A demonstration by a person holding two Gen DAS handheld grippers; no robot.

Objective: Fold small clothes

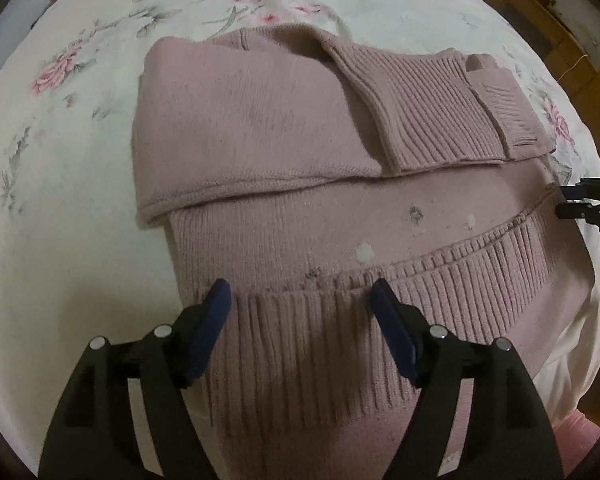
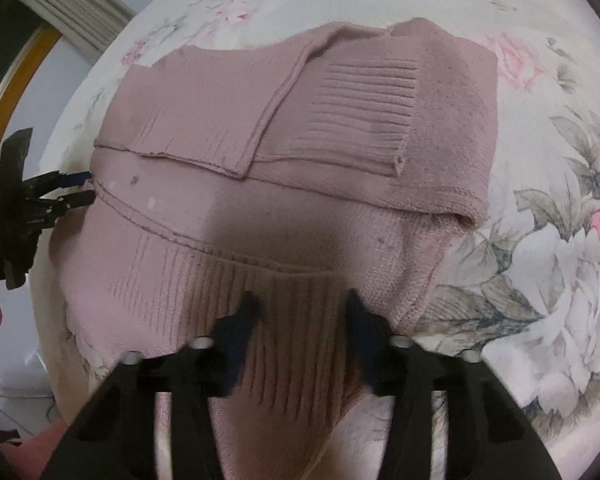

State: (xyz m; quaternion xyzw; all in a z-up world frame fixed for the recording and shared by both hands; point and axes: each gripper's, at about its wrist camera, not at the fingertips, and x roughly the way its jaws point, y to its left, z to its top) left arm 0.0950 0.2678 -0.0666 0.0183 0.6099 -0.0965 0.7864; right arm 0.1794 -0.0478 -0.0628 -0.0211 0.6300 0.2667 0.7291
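Both pairs of jaws stand spread and grasp nothing: the left gripper [image 1: 300, 304] straddles the ribbed hem [image 1: 340, 328] of a dusty-pink knitted sweater [image 1: 260, 128], its blue pads [image 1: 216, 312] just above the band, while the right gripper [image 2: 300, 312] hovers the same way over the hem's other end, casting a dark shadow [image 2: 284, 224] across the knit. The sweater lies on a floral bedsheet [image 1: 80, 40], near its front edge, with both sleeves [image 2: 340, 112] already folded across the chest and the lower body not yet turned up. The risk from here, as a judgement: closing on only the top layer of the hem would lift one ply and leave the back of the garment behind, spoiling the fold; an uneven lift between the two hands could skew the hem or drag the loosely laid sleeves out of place; a deep bite might also catch the bedsheet beneath
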